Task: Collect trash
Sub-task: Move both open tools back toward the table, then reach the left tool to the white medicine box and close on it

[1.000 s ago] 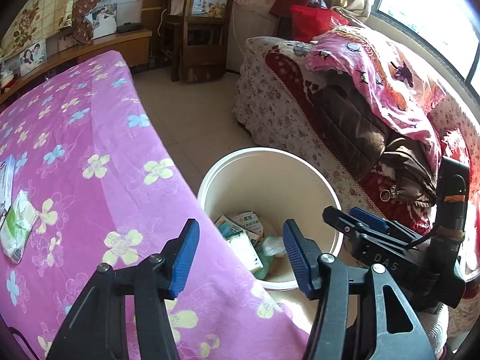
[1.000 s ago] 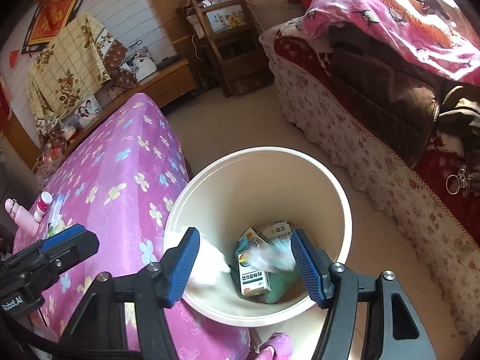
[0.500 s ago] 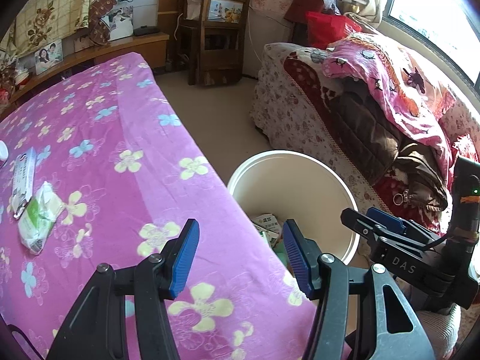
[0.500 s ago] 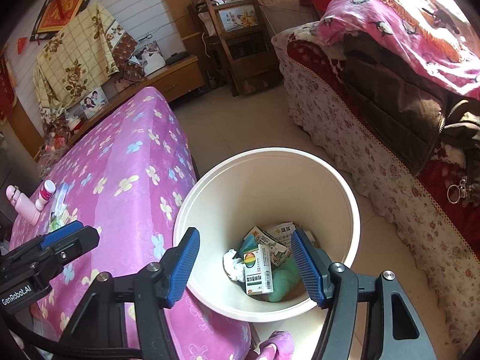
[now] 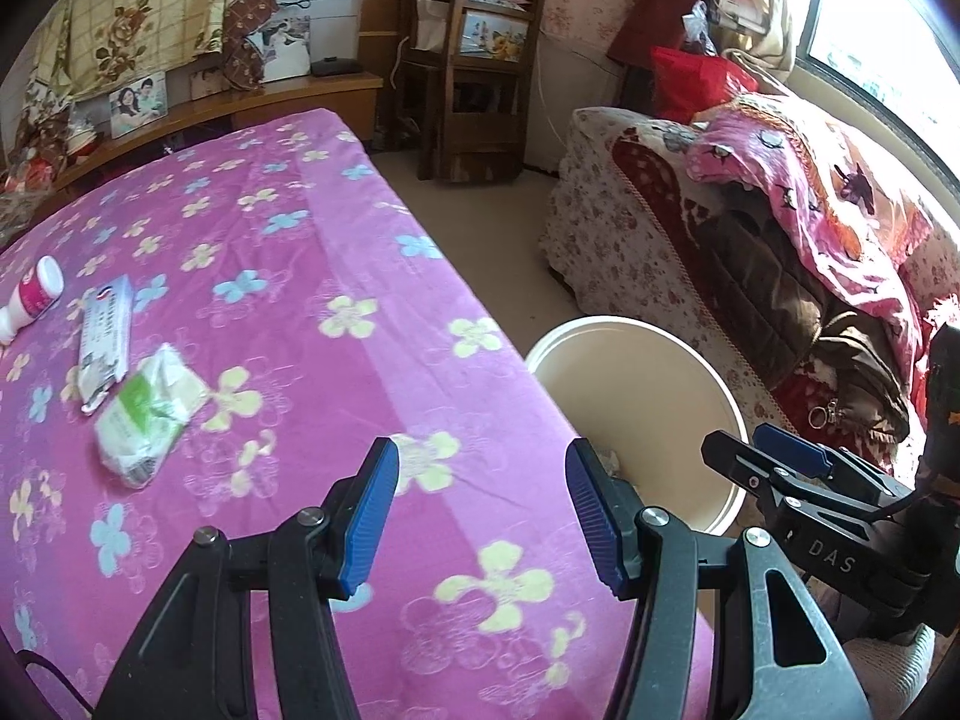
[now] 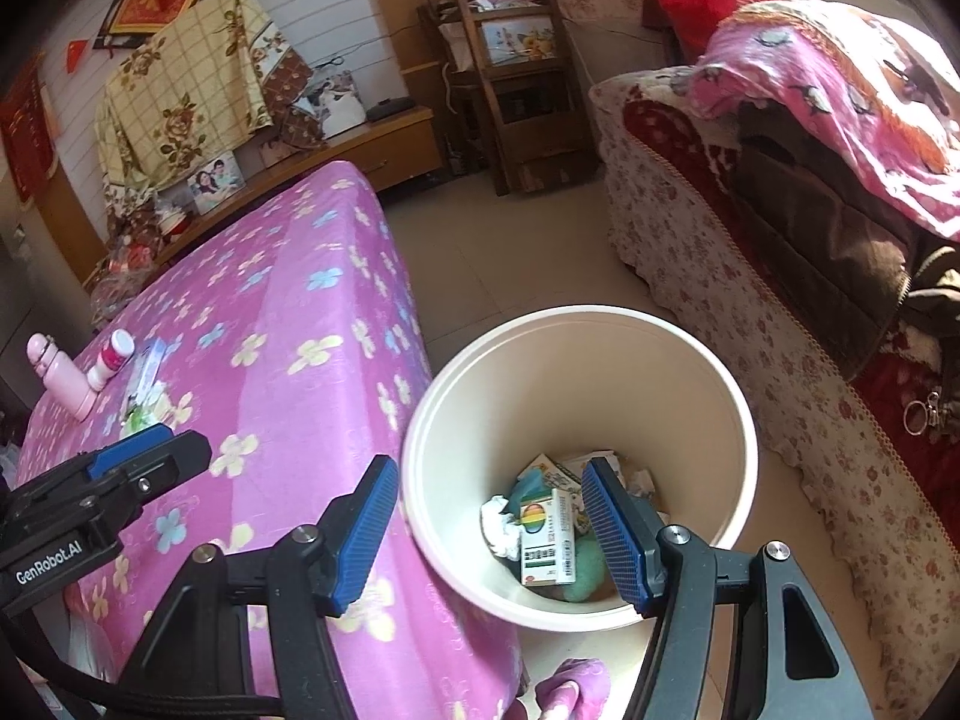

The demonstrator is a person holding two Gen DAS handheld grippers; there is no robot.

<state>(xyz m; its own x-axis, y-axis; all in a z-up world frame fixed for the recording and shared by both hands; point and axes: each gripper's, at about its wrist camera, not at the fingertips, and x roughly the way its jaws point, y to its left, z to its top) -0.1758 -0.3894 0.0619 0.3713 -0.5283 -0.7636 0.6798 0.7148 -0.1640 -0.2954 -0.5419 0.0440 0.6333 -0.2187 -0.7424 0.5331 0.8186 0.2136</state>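
A cream bin [image 6: 600,384] stands on the floor beside the pink flowered table [image 6: 288,312]. Inside lie a crumpled white tissue [image 6: 501,525], a box with rainbow print [image 6: 546,534] and other packaging. My right gripper [image 6: 489,495] hangs open above the bin's near rim with nothing between its fingers. My left gripper [image 5: 483,480] is open and empty over the table [image 5: 312,276] near its right edge, with the bin [image 5: 648,408] to its right. To its left on the cloth lie a green-white tissue packet [image 5: 150,414], a flat white packet [image 5: 105,336] and a pink-white bottle [image 5: 33,297].
A sofa [image 5: 720,252] piled with blankets and clothes runs along the right, close behind the bin. A wooden chair [image 5: 480,96] stands at the back. A pink flask [image 6: 60,375] stands at the table's far left. Tiled floor [image 6: 510,258] lies between table and sofa.
A white tissue falling from the right gripper a second ago now lies in the bin. The left gripper has swung left from the bin to over the table; the packets have come into fuller view.
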